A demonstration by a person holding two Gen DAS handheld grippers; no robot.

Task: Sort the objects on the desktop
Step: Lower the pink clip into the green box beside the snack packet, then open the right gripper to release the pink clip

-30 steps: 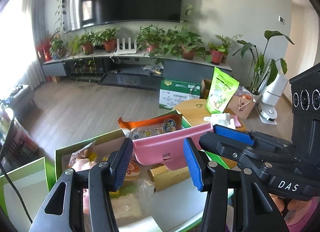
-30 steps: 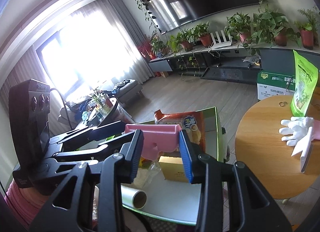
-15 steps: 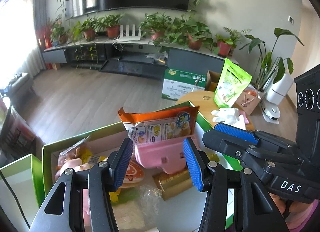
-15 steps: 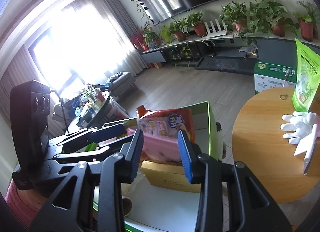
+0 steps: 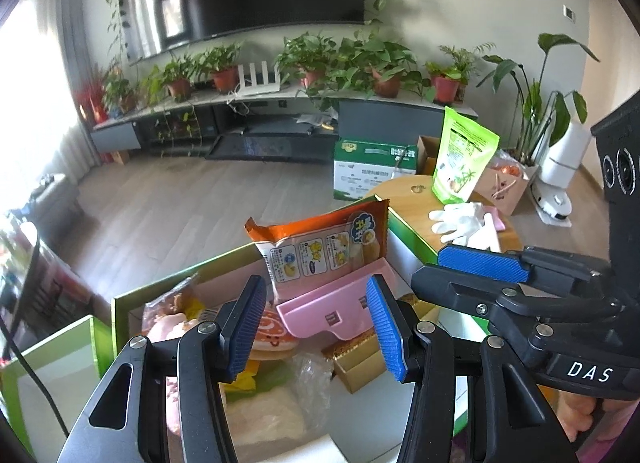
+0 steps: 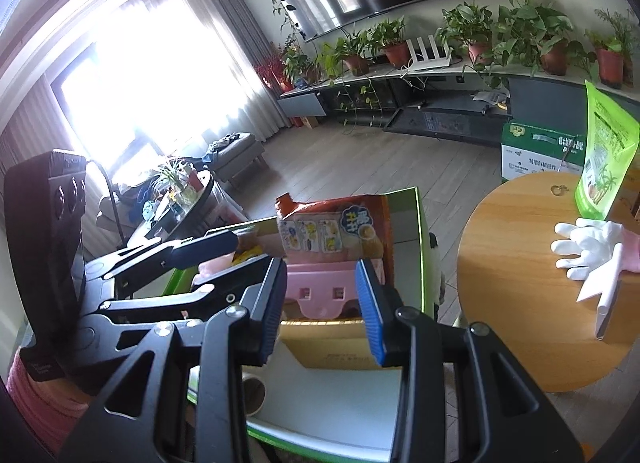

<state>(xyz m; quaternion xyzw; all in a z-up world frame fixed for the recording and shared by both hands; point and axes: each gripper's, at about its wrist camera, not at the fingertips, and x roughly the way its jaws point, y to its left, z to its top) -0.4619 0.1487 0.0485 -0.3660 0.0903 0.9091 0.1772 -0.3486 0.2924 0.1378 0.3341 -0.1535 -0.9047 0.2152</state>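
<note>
Crowding the green box [image 5: 408,231] are snack packets, an orange bag [image 5: 320,247] and a gold carton [image 6: 340,347], beside the round table [image 6: 520,303] with its glove [image 6: 584,247]. Both grippers, left [image 5: 316,327] and right [image 6: 320,311], hover spread wide around the pink tray [image 5: 332,307] inside, gripping nothing.

The pink tray [image 5: 328,313] hides the orange snack bag's [image 5: 324,247] lower edge; contact with jaws unclear
</note>
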